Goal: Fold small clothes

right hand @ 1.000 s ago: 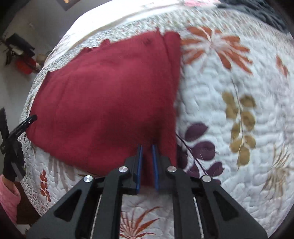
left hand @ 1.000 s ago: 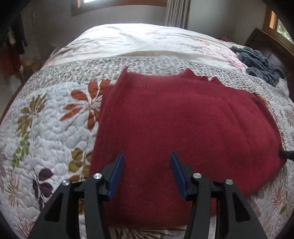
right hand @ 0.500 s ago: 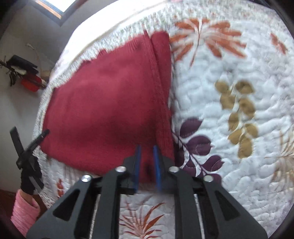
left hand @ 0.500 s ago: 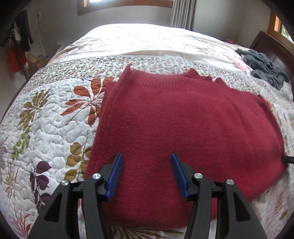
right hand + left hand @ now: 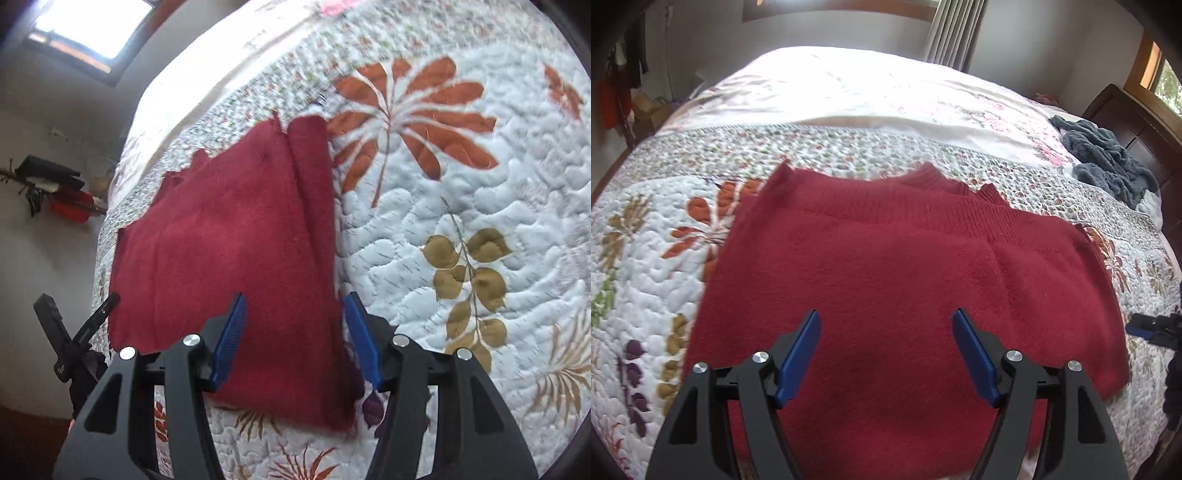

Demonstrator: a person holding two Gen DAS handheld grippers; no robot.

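A dark red knitted sweater (image 5: 894, 280) lies flat and folded on the quilted bed, its ribbed collar at the far edge. My left gripper (image 5: 886, 332) hovers open over the sweater's near part, nothing between its blue pads. In the right wrist view the same sweater (image 5: 229, 243) stretches away to the left, with a folded strip along its right edge. My right gripper (image 5: 295, 314) is open above the sweater's near right edge. The right gripper's tip (image 5: 1148, 326) shows at the left wrist view's right edge, and the left gripper (image 5: 77, 332) at the right wrist view's left.
The bed carries a white quilt (image 5: 461, 206) with orange, gold and purple leaf prints. A grey-blue fleece garment (image 5: 1108, 158) lies bunched at the far right by a dark wooden headboard (image 5: 1137, 122). Red items (image 5: 70, 206) hang on the wall left of the bed.
My right gripper was shut on the sweater's right edge and has opened, letting it go. The left gripper stayed open and drew back slightly, showing more of the bed.
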